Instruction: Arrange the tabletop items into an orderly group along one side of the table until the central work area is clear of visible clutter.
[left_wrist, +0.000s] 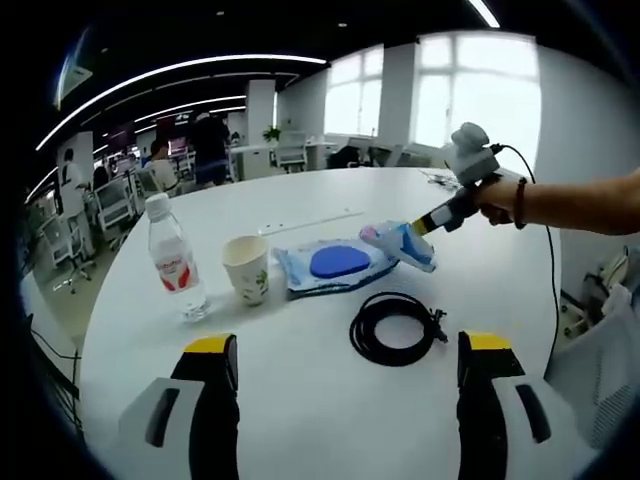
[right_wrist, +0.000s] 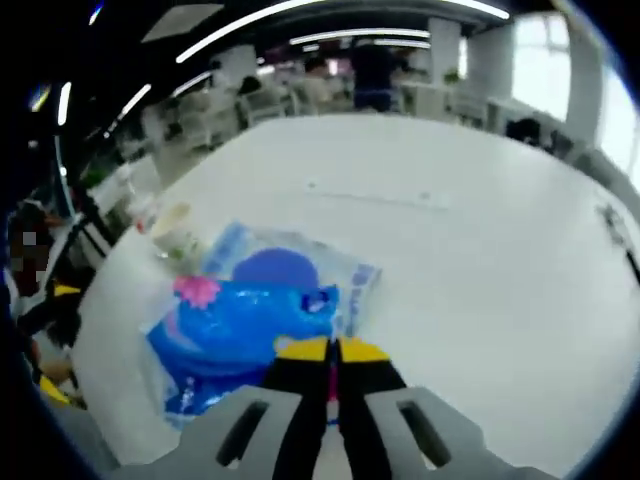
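Right gripper (right_wrist: 334, 352): jaws pressed together, pinching a glossy blue plastic pouch (right_wrist: 240, 335), lower centre. Left gripper (left_wrist: 345, 372): spread wide, holding nothing. Mid-frame on the white bench (left_wrist: 330, 420): coiled black cable (left_wrist: 396, 328), wipes pack (left_wrist: 332, 265), paper cup (left_wrist: 247, 268), clear bottle (left_wrist: 175, 260).

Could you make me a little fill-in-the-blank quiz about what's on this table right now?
1. The right gripper is shut on a small blue ____.
2. The bottle stands beside a paper ____.
3. The black cable lies in a ____ on the table.
4. The left gripper is ____, holding nothing.

Missing words: packet; cup; coil; open
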